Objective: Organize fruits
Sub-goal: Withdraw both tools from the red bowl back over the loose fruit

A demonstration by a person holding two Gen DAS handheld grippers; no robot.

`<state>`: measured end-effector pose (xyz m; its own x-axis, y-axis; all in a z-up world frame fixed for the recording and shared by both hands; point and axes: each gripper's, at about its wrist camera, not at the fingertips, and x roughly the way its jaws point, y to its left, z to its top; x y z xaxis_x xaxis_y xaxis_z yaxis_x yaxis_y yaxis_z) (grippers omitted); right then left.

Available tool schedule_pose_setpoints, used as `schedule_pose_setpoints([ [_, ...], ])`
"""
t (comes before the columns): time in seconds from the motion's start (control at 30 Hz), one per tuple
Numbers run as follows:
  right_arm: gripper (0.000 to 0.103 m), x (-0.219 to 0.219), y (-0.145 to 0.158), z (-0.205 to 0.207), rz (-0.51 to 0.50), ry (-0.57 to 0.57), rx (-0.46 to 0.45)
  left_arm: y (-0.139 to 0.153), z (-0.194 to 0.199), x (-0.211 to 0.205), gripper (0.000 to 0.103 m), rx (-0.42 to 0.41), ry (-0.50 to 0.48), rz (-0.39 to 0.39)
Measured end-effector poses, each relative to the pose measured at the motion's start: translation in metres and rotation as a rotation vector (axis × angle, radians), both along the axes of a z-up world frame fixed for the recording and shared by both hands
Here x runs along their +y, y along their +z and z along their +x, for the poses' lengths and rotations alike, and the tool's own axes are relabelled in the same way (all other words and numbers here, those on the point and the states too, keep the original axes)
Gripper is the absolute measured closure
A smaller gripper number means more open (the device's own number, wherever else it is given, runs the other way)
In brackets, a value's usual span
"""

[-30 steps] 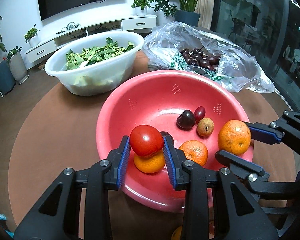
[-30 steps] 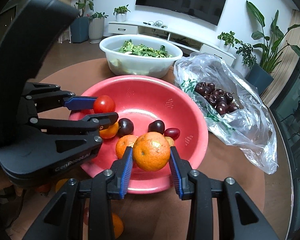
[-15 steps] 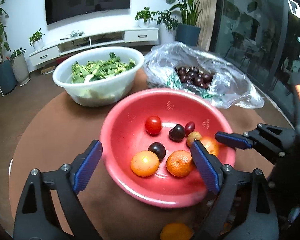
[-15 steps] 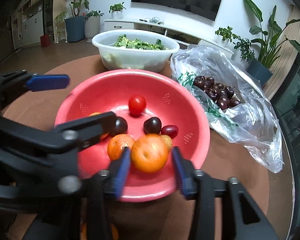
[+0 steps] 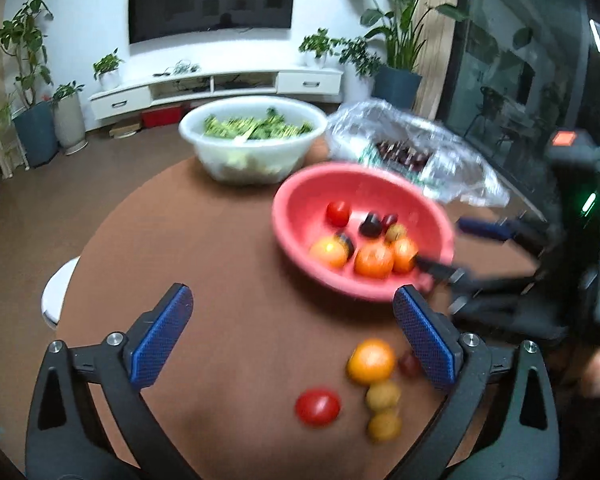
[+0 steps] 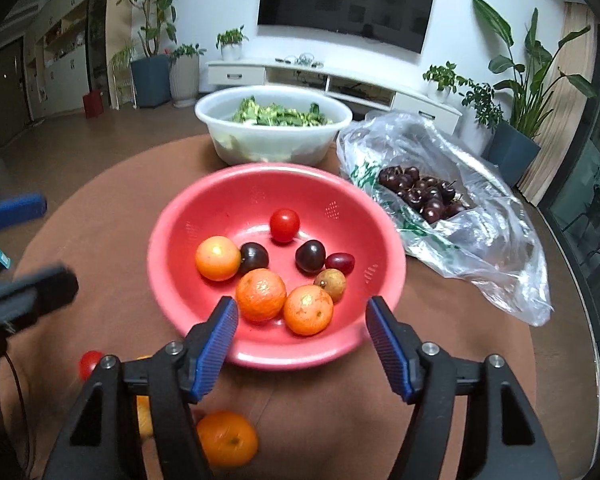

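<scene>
Right wrist view: my right gripper (image 6: 300, 332) hung over the near rim of the red colander (image 6: 380, 240), jaws opening, nothing pressed between the pads. Inside lay three oranges (nearest one (image 6: 308, 310) just ahead of the pads), a cherry tomato (image 6: 285, 225) and dark cherries. My left gripper (image 5: 292, 340) was spread wide and opening, empty, above the brown table (image 5: 204, 248). Loose fruit sat there: an orange (image 5: 371, 361) and a tomato (image 5: 317, 407).
</scene>
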<state>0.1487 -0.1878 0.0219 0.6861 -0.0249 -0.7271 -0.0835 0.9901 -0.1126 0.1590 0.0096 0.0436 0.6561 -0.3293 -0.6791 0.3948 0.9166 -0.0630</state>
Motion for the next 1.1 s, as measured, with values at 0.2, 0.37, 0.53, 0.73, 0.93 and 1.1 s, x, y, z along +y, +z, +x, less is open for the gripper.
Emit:
schedule_pose_setpoints([
  [0.2,0.030,-0.006,0.003,-0.047,0.111,-0.009,-0.014,-0.041,-0.027,0.016,0.001,0.099,0.044,0.120],
  [0.37,0.030,-0.008,-0.007,-0.081,0.167,-0.022,0.001,-0.059,-0.037,0.023,0.001,0.106,0.111,0.209],
  [0.53,0.030,-0.010,-0.020,-0.096,0.194,-0.034,0.036,-0.058,-0.044,0.021,0.001,0.093,0.125,0.231],
  [0.73,0.030,-0.007,-0.022,-0.103,0.196,-0.026,0.040,-0.061,-0.035,0.009,0.002,0.109,0.114,0.245],
  [0.93,0.030,-0.007,-0.023,-0.104,0.198,-0.027,0.044,-0.063,-0.029,0.000,0.008,0.108,0.092,0.231],
  [1.1,0.030,-0.008,-0.025,-0.104,0.202,-0.028,0.048,-0.061,-0.024,-0.007,0.023,0.116,0.059,0.201],
])
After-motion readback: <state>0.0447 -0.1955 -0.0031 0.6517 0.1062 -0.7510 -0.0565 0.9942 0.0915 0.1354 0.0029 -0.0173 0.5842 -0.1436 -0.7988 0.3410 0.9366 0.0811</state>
